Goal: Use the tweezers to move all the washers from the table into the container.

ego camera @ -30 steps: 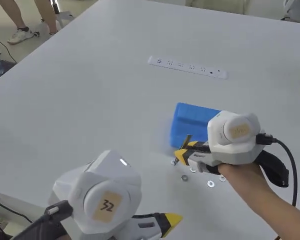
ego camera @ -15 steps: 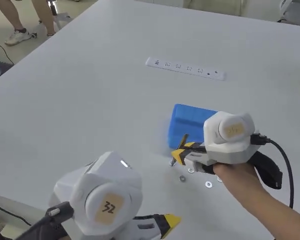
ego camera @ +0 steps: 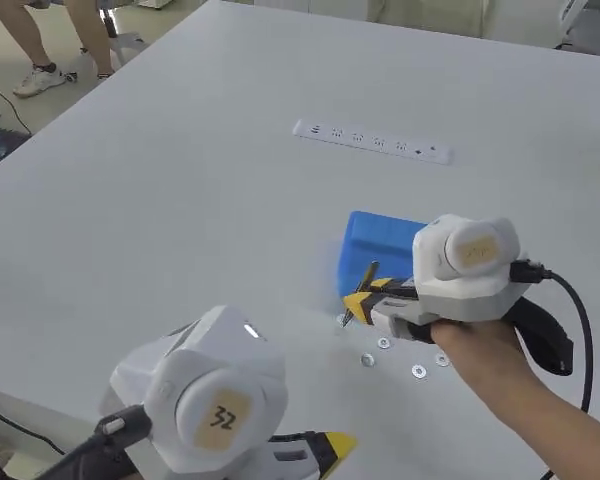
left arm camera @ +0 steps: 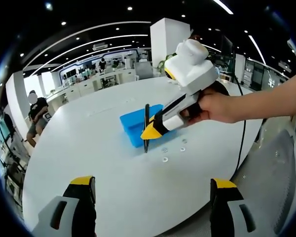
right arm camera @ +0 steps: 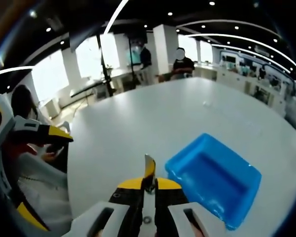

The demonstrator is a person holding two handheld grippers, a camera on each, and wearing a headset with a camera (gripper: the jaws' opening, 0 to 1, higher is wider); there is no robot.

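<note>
Your right gripper (ego camera: 360,306) is clamped on the tweezers (left arm camera: 146,123), which stand tip-down on the table (ego camera: 180,220), just beside the near corner of the blue container (ego camera: 380,240). The prongs look pressed together, though the tips are too small to tell whether a washer sits between them. Four washers (ego camera: 384,343) lie loose on the table near the tip and close to the container, which looks empty. They are thin, flat silver rings, lying flush on a smooth top. A steep tip could skate across one and flick it away from you. An uneven squeeze could spring one out before it clears the container wall. Your left gripper (left arm camera: 152,181) hangs well back, jaws wide apart
</note>
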